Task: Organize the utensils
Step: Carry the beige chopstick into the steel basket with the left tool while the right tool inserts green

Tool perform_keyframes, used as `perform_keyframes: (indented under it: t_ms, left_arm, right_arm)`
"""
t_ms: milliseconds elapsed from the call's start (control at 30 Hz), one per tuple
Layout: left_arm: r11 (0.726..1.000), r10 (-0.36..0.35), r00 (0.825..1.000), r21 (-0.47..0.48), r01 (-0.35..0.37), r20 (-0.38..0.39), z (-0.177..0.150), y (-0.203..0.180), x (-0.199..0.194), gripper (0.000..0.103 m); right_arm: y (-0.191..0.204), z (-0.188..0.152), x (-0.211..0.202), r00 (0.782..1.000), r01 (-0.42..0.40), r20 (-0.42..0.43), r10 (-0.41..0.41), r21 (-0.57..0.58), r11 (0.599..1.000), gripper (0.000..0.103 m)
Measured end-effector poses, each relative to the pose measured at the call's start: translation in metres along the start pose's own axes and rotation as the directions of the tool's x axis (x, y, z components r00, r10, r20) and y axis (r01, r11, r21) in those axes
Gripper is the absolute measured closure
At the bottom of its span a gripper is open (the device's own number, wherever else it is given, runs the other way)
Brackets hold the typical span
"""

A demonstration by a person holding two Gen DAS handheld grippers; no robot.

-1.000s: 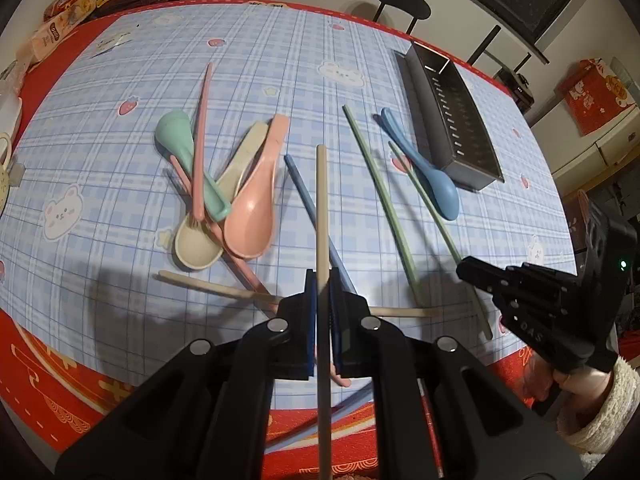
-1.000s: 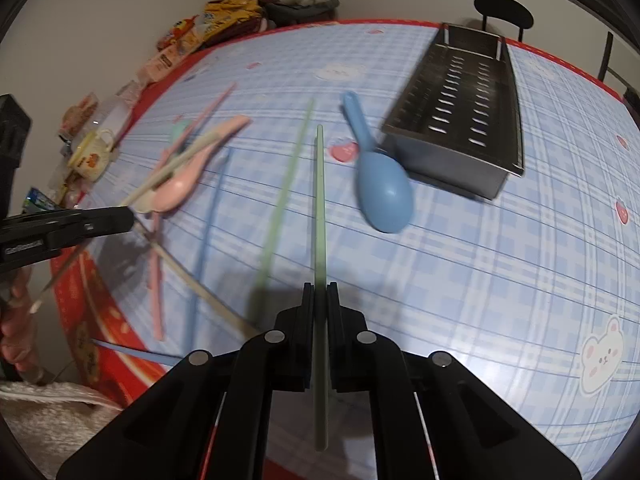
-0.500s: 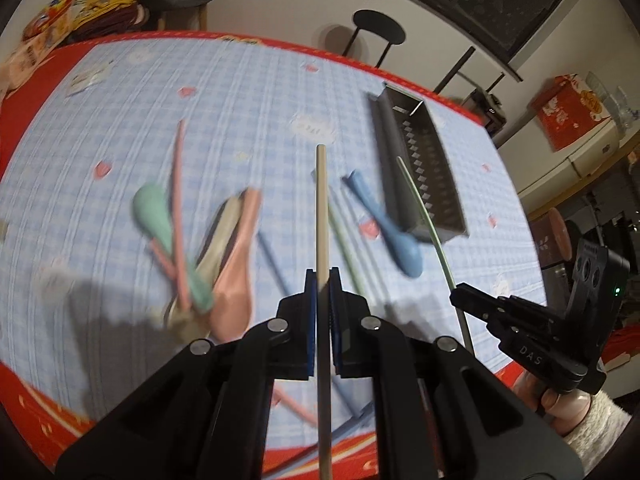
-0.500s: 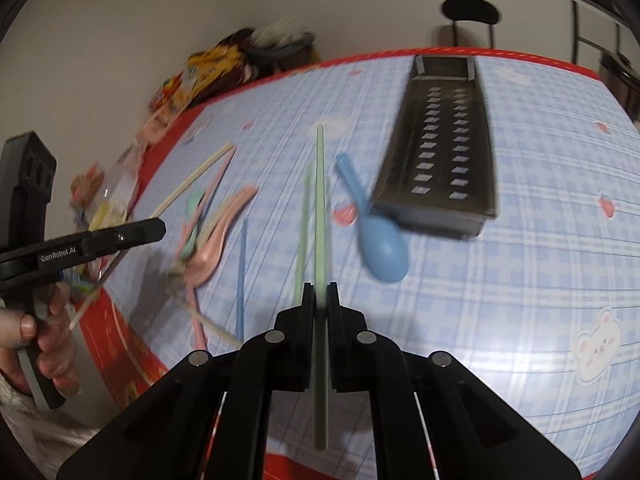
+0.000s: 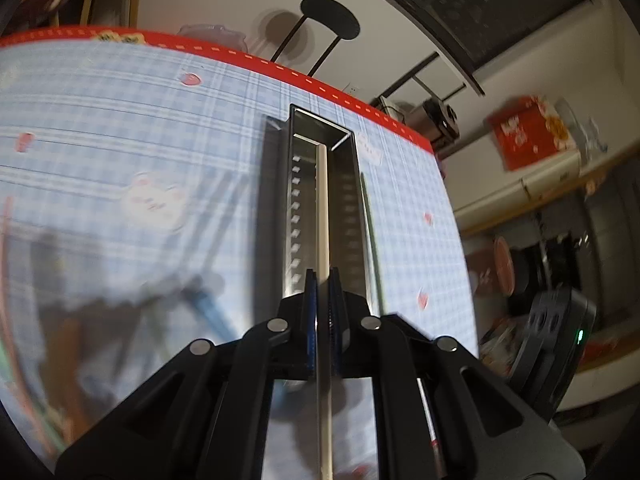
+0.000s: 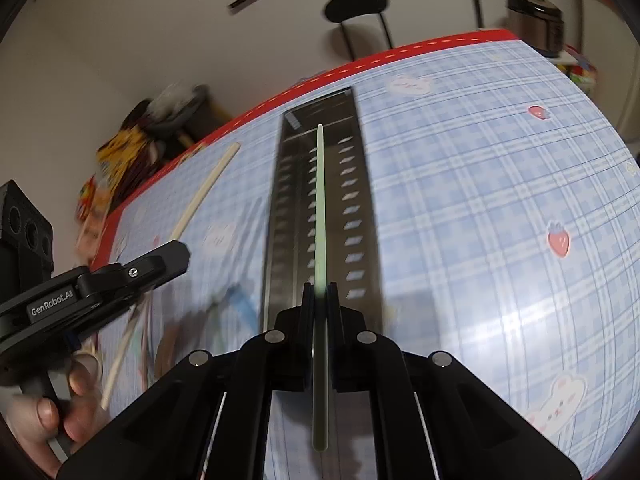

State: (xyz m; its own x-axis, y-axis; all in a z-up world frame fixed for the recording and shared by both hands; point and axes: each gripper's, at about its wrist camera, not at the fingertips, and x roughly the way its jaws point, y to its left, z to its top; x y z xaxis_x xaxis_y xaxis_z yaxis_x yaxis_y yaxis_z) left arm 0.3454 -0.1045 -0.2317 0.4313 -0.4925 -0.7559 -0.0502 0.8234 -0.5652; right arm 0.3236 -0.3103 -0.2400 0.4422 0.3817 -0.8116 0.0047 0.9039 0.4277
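My left gripper (image 5: 322,280) is shut on a beige chopstick (image 5: 322,208), held lengthwise over the open grey metal utensil tray (image 5: 304,208). My right gripper (image 6: 320,294) is shut on a light green chopstick (image 6: 319,200), also held lengthwise above the same tray (image 6: 292,200). The green chopstick shows blurred beside the tray in the left wrist view (image 5: 370,232). The left gripper (image 6: 120,276) with its beige chopstick (image 6: 204,192) shows at the left of the right wrist view. A blue spoon (image 6: 242,304) lies blurred near the tray's close end.
The table has a blue checked cloth (image 6: 480,200) with a red border. Blurred spoons and chopsticks lie at the left (image 5: 24,320). A black stool (image 5: 330,20) stands beyond the far edge. Snack packets (image 6: 120,152) sit at the far left corner.
Both grippers have lifted their chopsticks off the table and swung toward the metal tray; each chopstick now lines up over the tray's length.
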Motion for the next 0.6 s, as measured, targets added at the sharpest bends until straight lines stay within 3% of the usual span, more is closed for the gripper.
perform_keyframes:
  t_ms: [233,533,567,600]
  left_arm:
    - [0.99,-0.068,0.998,-0.125,0.068,0.001,0.03,0.006,0.046,0.093]
    - [0.982,-0.082,0.996,-0.171,0.078,-0.016,0.046,0.009,0.076,0.094]
    - [0.983,-0.084,0.996,-0.166,0.078,-0.025,0.047,0.009,0.08,0.091]
    - [0.985,-0.082,0.996,-0.157,0.076,-0.029,0.049,0.008,0.081,0.075]
  right_arm:
    - [0.004,0.02,0.019,0.999,0.042,-0.008,-0.042,0.002,0.999,0.096]
    - [0.002,0.025,0.036,0.997,0.071,-0.026,-0.071,0.0,0.997,0.096]
    - [0.001,0.025,0.037,0.997,0.075,-0.032,-0.075,-0.003,0.997,0.096]
    - [0.001,0.026,0.035,0.997,0.071,-0.027,-0.071,-0.009,0.997,0.095]
